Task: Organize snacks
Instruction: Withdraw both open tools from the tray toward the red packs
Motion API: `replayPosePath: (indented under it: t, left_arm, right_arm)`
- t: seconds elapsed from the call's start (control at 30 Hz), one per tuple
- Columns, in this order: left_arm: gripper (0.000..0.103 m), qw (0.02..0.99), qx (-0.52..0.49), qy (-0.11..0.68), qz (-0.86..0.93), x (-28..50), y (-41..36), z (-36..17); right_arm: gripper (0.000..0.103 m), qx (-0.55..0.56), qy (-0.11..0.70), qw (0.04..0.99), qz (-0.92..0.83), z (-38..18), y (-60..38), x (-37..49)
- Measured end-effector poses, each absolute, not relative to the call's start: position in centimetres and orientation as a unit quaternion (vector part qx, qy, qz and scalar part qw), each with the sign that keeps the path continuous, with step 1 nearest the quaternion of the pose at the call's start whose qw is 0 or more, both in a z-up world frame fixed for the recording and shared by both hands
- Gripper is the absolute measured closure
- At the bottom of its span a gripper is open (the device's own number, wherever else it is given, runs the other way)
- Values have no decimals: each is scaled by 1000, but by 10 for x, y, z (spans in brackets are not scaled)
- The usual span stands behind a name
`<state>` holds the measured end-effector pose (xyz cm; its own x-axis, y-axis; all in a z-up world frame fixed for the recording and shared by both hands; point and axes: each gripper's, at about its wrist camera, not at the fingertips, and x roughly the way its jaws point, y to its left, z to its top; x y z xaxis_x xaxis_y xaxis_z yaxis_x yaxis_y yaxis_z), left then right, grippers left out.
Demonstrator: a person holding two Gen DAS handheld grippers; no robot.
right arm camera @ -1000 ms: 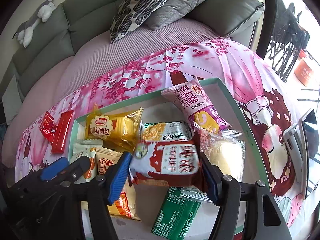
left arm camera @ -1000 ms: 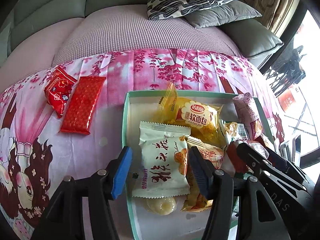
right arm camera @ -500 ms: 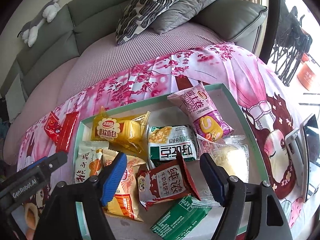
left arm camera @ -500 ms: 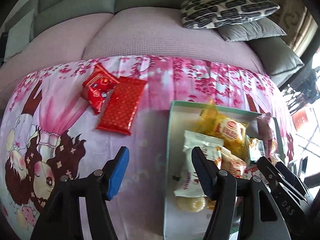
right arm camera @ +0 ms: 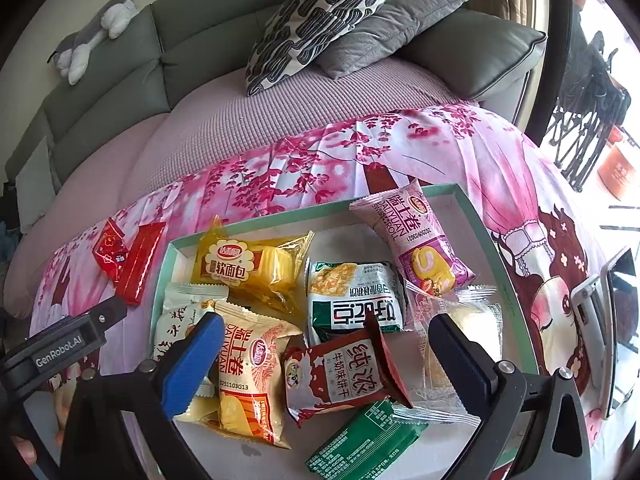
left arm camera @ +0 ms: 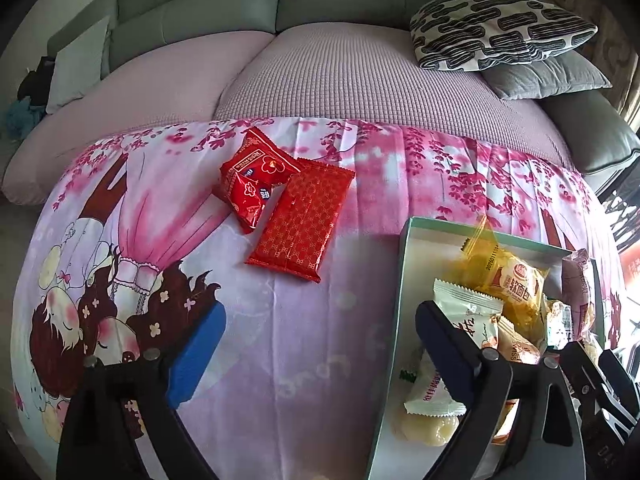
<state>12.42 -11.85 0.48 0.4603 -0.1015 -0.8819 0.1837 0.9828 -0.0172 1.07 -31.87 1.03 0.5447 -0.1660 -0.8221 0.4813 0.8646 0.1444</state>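
Observation:
A green-rimmed tray [right arm camera: 486, 236] on a pink printed cloth holds several snack packets, among them a yellow bread packet [right arm camera: 248, 266] and a dark red milk biscuit packet [right arm camera: 344, 376]. My right gripper [right arm camera: 324, 344] is open and empty just above that biscuit packet. Two red packets lie on the cloth left of the tray: a small one [left arm camera: 256, 178] and a long flat one [left arm camera: 304, 218]. My left gripper [left arm camera: 316, 348] is open and empty over the cloth, short of the red packets, with its right finger over the tray's left edge [left arm camera: 400, 280].
The cloth covers a mauve cushion [left arm camera: 340, 72] of a grey-green sofa. Patterned and grey pillows [right arm camera: 320, 20] lie at the back right. A plush toy [right arm camera: 96, 32] lies on the sofa back. A phone on a stand [right arm camera: 616, 320] is right of the tray.
My right gripper let go of the dark red biscuit packet in the tray and opened. My left gripper swung left, away from the tray, so the two red packets are now ahead of it.

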Motion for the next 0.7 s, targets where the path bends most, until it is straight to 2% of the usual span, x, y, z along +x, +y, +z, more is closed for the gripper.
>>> replayPosePath:
  t: [0.03,0.33,0.7]
  left_arm:
    - [2,853,40,513,-81,125,-118,4]
    - [2,862,46,502,-63,131,-95,11]
    - [2,860,15,509,8,148,-24,11]
  right_arm:
    - [0,180,438,860,-188,10,-319,11]
    - [0,163,419,879,-158,21,-294,16]
    - [0,135,424,890,-93,23,-240,38]
